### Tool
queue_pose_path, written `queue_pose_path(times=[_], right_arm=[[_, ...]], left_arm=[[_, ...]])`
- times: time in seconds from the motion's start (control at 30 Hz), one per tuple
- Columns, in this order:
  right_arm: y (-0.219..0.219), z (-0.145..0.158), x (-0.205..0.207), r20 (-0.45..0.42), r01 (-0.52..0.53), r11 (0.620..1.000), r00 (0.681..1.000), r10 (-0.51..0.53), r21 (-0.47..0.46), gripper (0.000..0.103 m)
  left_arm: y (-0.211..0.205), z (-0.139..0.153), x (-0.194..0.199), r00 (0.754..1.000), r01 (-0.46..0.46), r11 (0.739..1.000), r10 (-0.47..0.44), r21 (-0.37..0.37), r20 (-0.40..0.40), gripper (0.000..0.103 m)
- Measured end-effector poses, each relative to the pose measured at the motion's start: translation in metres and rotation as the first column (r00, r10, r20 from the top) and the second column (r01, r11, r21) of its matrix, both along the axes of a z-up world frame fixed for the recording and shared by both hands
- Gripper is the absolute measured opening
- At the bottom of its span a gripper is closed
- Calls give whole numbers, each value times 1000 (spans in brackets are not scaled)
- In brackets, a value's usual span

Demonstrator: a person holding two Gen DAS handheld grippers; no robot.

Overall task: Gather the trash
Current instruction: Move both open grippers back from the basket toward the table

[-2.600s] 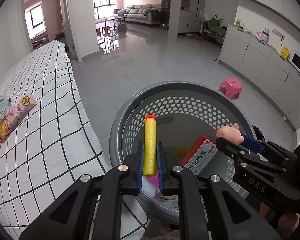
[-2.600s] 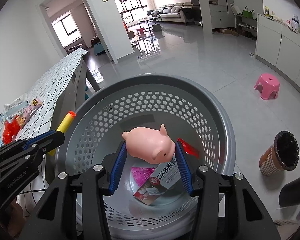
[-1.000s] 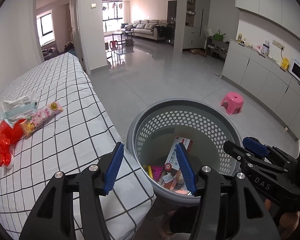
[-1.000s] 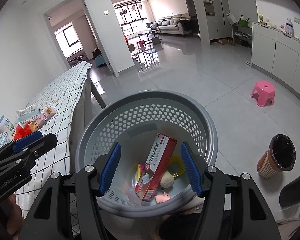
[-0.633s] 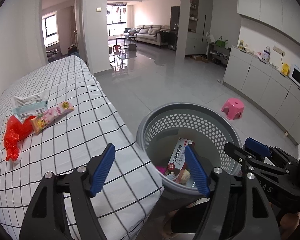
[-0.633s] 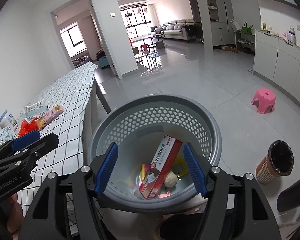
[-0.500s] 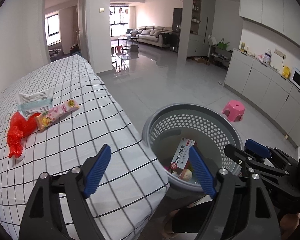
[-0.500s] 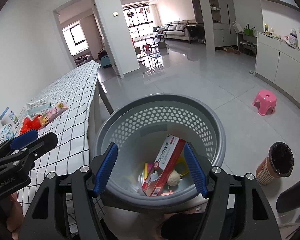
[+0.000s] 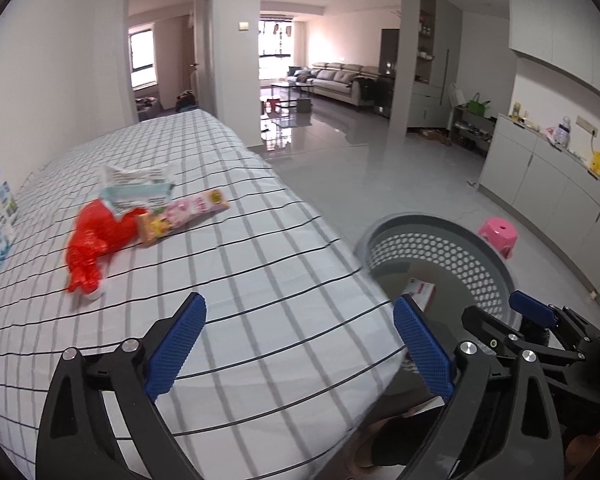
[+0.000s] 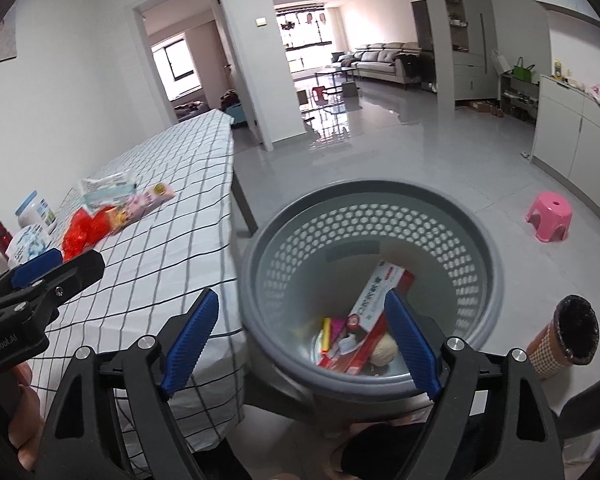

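Two hand-held grippers, left and right, jaws opening with nothing between, grey perforated bin beside checked surface, red wrapper remaining.

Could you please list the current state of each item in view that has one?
Left hand-held gripper: empty, jaws opening.
Right hand-held gripper: empty, jaws opening.
Grey perforated plastic basket: upright, partly filled.
Red-and-white cardboard box: leaning inside basket.
Red crumpled plastic wrapper: lying on checked tablecloth.
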State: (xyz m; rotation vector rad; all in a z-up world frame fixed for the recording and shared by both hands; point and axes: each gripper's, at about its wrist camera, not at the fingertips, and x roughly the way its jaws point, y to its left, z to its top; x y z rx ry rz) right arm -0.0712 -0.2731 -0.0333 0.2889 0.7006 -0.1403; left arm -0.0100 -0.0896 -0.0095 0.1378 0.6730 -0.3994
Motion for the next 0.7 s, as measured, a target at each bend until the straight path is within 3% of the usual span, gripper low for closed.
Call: queue_pose_path(times=[0.3,0.7], right_arm=[[33,-6,17,-2,-78,997,997,78,-15,82],[80,1,61,-2,-213,977,977,213,-27,82]], left_arm=[[52,-6,7,992,-128,991,126,48,28,96],[134,-5,54,947,-320,945,317,69,41,96]])
